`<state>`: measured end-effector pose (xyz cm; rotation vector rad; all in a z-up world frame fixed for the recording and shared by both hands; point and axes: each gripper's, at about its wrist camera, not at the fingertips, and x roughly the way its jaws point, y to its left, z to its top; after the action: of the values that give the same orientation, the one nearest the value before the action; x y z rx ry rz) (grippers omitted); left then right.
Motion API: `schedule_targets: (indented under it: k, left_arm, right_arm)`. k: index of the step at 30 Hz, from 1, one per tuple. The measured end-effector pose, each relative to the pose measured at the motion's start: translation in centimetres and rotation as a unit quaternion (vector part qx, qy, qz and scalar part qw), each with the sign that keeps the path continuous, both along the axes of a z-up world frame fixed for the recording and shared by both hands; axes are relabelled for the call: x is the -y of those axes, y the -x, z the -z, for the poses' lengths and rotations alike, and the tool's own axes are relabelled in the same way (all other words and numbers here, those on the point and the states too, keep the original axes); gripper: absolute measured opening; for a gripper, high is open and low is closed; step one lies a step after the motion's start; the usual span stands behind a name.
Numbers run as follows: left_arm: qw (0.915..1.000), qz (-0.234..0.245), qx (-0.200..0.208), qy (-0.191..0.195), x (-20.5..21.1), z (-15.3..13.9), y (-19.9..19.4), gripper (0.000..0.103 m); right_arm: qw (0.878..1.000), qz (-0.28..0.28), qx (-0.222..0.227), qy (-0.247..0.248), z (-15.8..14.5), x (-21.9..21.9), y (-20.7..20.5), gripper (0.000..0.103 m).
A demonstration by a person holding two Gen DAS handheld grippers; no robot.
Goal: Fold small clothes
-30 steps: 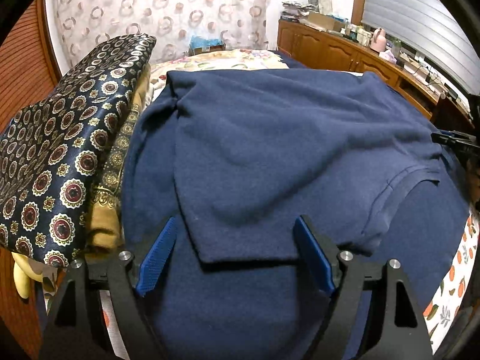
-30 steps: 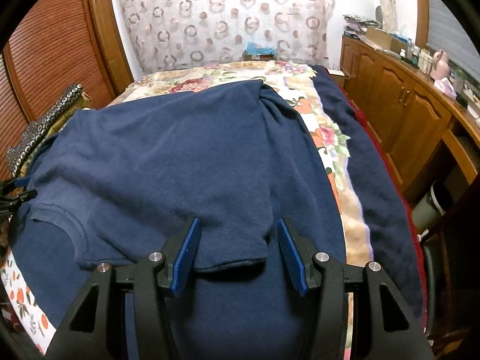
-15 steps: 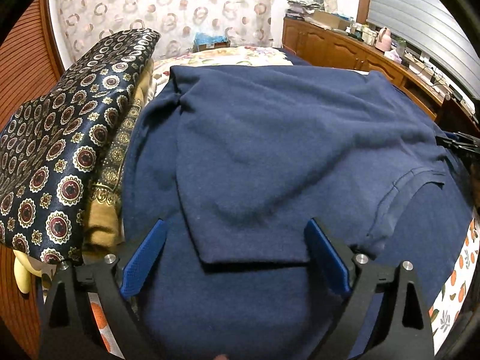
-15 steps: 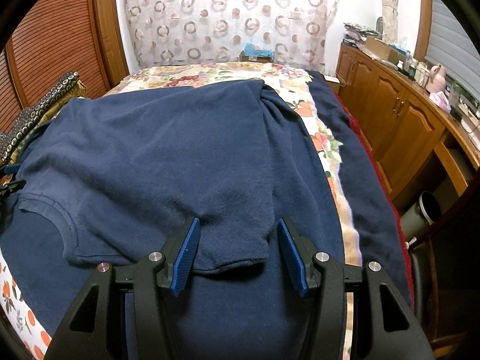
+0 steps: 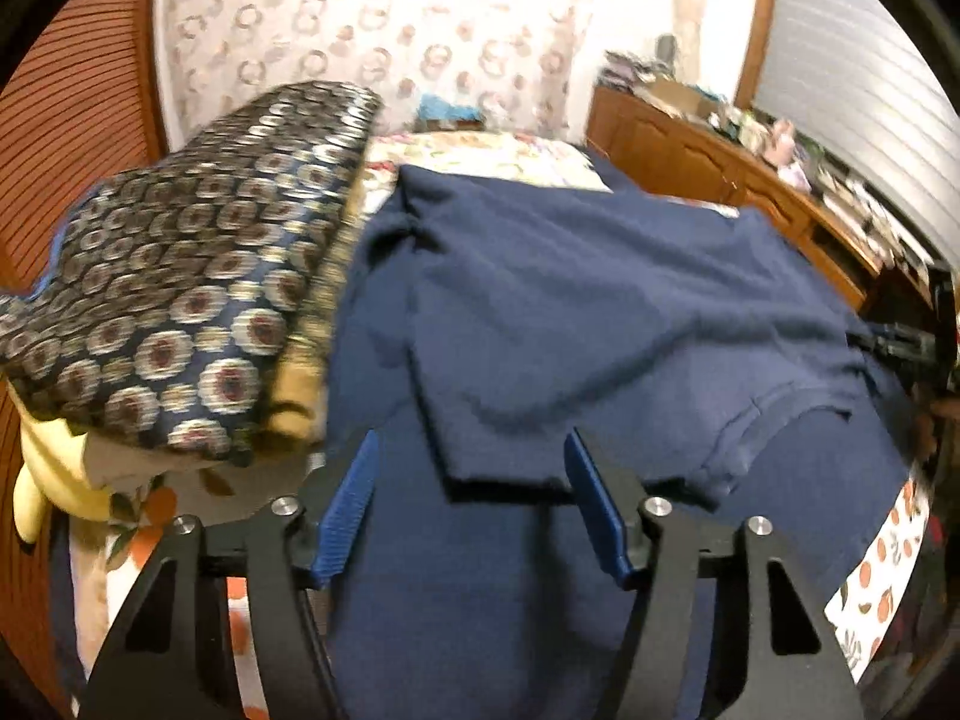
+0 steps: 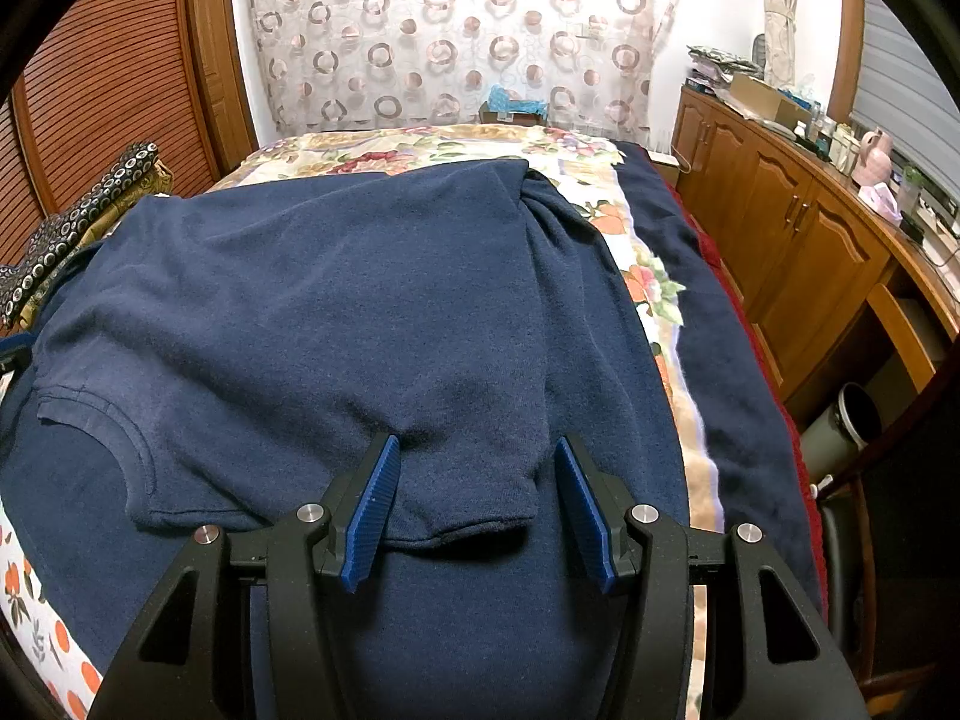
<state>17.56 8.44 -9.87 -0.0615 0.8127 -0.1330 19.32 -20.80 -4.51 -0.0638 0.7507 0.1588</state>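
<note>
A navy blue shirt [image 5: 600, 312] lies spread on a navy blanket on the bed, both sleeves folded inward; it also shows in the right wrist view [image 6: 336, 312]. My left gripper [image 5: 471, 450] is open, its jaws on either side of the folded sleeve end [image 5: 504, 456], not holding it. My right gripper [image 6: 474, 456] is open, its jaws on either side of the other sleeve's cuff [image 6: 474, 510]. The neckline shows in the left wrist view [image 5: 774, 420] and in the right wrist view [image 6: 102, 426].
A patterned dark cushion [image 5: 180, 300] on yellow bedding lies left of the shirt. A wooden sideboard [image 6: 798, 240] with clutter runs along the right. A bin [image 6: 852, 426] stands by it. A curtain [image 6: 456, 36] hangs behind the floral bedspread [image 6: 420, 150].
My left gripper drew back and swung left, its jaws narrowing a little; its view is now blurred. My right gripper stayed open by the cuff and shifted slightly.
</note>
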Motion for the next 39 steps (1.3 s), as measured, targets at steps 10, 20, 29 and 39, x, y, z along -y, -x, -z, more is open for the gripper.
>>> schedule_targets:
  k: [10, 20, 29, 39]
  left_arm:
    - [0.9997, 0.011, -0.021, 0.0, 0.5, 0.6, -1.3, 0.026]
    - [0.9993, 0.013, -0.036, -0.003, 0.7, 1.3, -2.6, 0.029]
    - [0.9986, 0.036, 0.019, 0.034, 0.3, -1.5, -0.1, 0.004]
    - [0.9935, 0.045, 0.087, 0.058, 0.0, -6.8, 3.9, 0.004]
  right_arm:
    - [1.0, 0.0, 0.0, 0.0, 0.0, 0.0, 0.0, 0.056]
    - [1.0, -0.001, 0.003, 0.007, 0.1, -0.4, 0.1, 0.045]
    - [0.998, -0.007, 0.042, -0.036, -1.1, 0.6, 1.7, 0.006]
    - [0.991, -0.024, 0.12, -0.055, -5.2, 0.7, 6.5, 0.005]
